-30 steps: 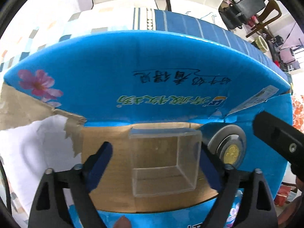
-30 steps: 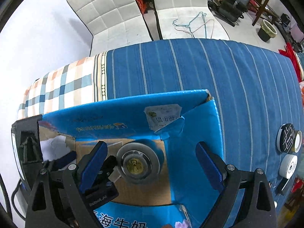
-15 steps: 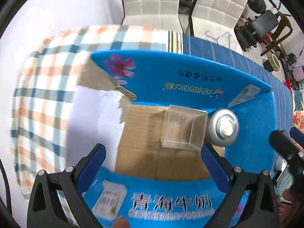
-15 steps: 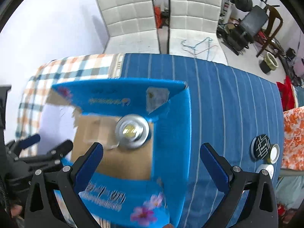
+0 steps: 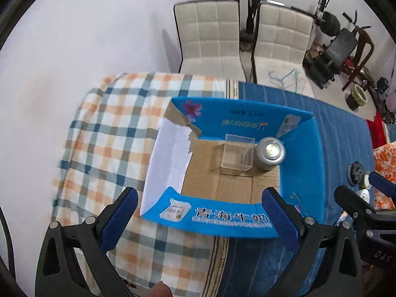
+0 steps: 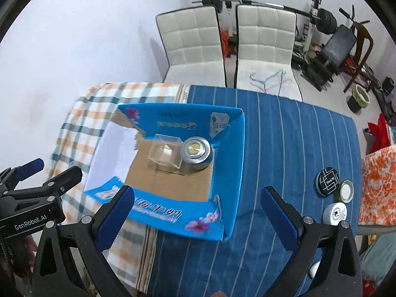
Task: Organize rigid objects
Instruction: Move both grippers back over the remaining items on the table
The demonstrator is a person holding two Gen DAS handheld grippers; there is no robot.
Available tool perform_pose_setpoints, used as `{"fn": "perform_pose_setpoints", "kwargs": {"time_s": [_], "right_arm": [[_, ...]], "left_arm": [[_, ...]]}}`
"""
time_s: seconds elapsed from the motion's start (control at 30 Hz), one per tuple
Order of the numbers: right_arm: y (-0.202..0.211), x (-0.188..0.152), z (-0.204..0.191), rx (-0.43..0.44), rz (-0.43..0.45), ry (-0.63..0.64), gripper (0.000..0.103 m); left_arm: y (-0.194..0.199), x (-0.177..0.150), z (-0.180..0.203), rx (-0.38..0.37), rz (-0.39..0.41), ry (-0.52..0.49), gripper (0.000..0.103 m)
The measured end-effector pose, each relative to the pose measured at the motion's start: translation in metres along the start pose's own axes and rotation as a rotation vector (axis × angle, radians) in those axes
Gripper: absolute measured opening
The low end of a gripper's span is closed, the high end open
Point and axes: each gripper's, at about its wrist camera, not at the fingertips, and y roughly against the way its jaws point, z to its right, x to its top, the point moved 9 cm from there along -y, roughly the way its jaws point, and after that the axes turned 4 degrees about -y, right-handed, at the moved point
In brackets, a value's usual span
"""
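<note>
An open blue cardboard box [image 5: 307, 153] [image 6: 232, 163] stands on the table. Inside, at its far side, a clear plastic cube [image 5: 238, 154] [image 6: 167, 155] sits beside a silver round tin [image 5: 270, 153] [image 6: 196, 152] with a gold centre. My left gripper [image 5: 198, 219] is open and empty, raised above the box's near wall. My right gripper [image 6: 196, 219] is open and empty, also high above the near edge of the box. A black round tin [image 6: 327, 181], a white-rimmed lid [image 6: 346, 191] and a white round tin [image 6: 335, 213] lie on the blue cloth to the right.
The table has a plaid cloth [image 5: 104, 133] on the left and a blue striped cloth [image 6: 292, 148] on the right. Two white chairs [image 6: 195, 42] stand behind the table, with wire hangers [image 6: 269, 79] on one. Gym gear [image 6: 331, 49] fills the back right.
Both grippers have pulled up and back from inside the box. The clear cube and the silver tin stay on the box floor, now seen from much higher.
</note>
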Motion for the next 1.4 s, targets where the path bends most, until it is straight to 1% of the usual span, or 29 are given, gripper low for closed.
{"fn": "perform_pose_setpoints", "kwargs": {"time_s": [0.17, 0.3, 0.43, 0.5, 0.57, 0.67, 0.7, 0.73, 0.77, 0.8, 0.83, 0.9, 0.97, 1.0, 1.1, 1.17, 1.23, 1.27, 1.3, 1.33, 1.4], "right_arm": [[0.037, -0.006, -0.003, 0.062, 0.032, -0.006, 0.103], [0.056, -0.008, 0.012, 0.08, 0.056, -0.036, 0.103], [0.065, -0.015, 0.055, 0.055, 0.06, -0.104, 0.103], [0.065, -0.021, 0.087, 0.019, 0.052, -0.144, 0.103], [0.062, -0.03, 0.127, -0.024, 0.04, -0.196, 0.103], [0.052, -0.047, 0.197, -0.13, 0.019, -0.291, 0.103], [0.044, -0.054, 0.222, -0.164, -0.004, -0.323, 0.103], [0.038, -0.06, 0.24, -0.179, -0.022, -0.353, 0.103], [0.03, -0.066, 0.263, -0.193, -0.037, -0.384, 0.103], [0.018, -0.074, 0.287, -0.224, -0.06, -0.411, 0.103], [0.01, -0.079, 0.305, -0.24, -0.076, -0.43, 0.103], [-0.015, -0.089, 0.341, -0.246, -0.108, -0.483, 0.103], [-0.045, -0.106, 0.374, -0.262, -0.16, -0.525, 0.103], [-0.057, -0.111, 0.381, -0.255, -0.173, -0.54, 0.103], [-0.097, -0.122, 0.399, -0.23, -0.243, -0.575, 0.103], [-0.12, -0.129, 0.408, -0.235, -0.282, -0.596, 0.103], [-0.143, -0.136, 0.413, -0.228, -0.326, -0.627, 0.103], [-0.153, -0.14, 0.415, -0.221, -0.346, -0.649, 0.097], [-0.161, -0.145, 0.418, -0.216, -0.365, -0.666, 0.085], [-0.165, -0.146, 0.419, -0.197, -0.37, -0.674, 0.081], [-0.165, -0.144, 0.421, -0.204, -0.349, -0.657, 0.073]], "left_arm": [[0.041, -0.007, 0.0, 0.01, 0.058, 0.017, 0.103], [0.064, -0.011, 0.01, -0.004, 0.089, 0.022, 0.103], [0.079, -0.011, 0.031, -0.024, 0.116, 0.009, 0.103], [0.082, -0.01, 0.051, -0.046, 0.13, -0.002, 0.103], [0.08, -0.011, 0.072, -0.073, 0.12, -0.021, 0.103], [0.067, -0.012, 0.122, -0.13, 0.091, -0.077, 0.103], [0.063, -0.013, 0.134, -0.143, 0.085, -0.091, 0.103], [0.056, -0.013, 0.155, -0.156, 0.074, -0.114, 0.103], [0.052, -0.014, 0.168, -0.163, 0.063, -0.13, 0.103], [0.045, -0.014, 0.191, -0.185, 0.049, -0.158, 0.103], [0.039, -0.014, 0.207, -0.193, 0.044, -0.174, 0.103], [0.025, -0.013, 0.24, -0.199, 0.027, -0.208, 0.103], [0.008, -0.01, 0.27, -0.172, 0.027, -0.247, 0.103], [-0.003, -0.008, 0.289, -0.146, 0.031, -0.278, 0.103], [-0.03, -0.004, 0.324, -0.068, 0.034, -0.341, 0.103], [-0.054, -0.003, 0.347, -0.03, 0.005, -0.38, 0.103], [-0.074, -0.002, 0.357, -0.004, -0.016, -0.401, 0.103], [-0.084, -0.003, 0.365, 0.006, -0.034, -0.414, 0.103], [-0.092, -0.004, 0.37, 0.015, -0.047, -0.423, 0.103], [-0.099, -0.003, 0.373, 0.019, -0.056, -0.43, 0.103], [-0.112, -0.004, 0.383, 0.029, -0.077, -0.447, 0.103]]}}
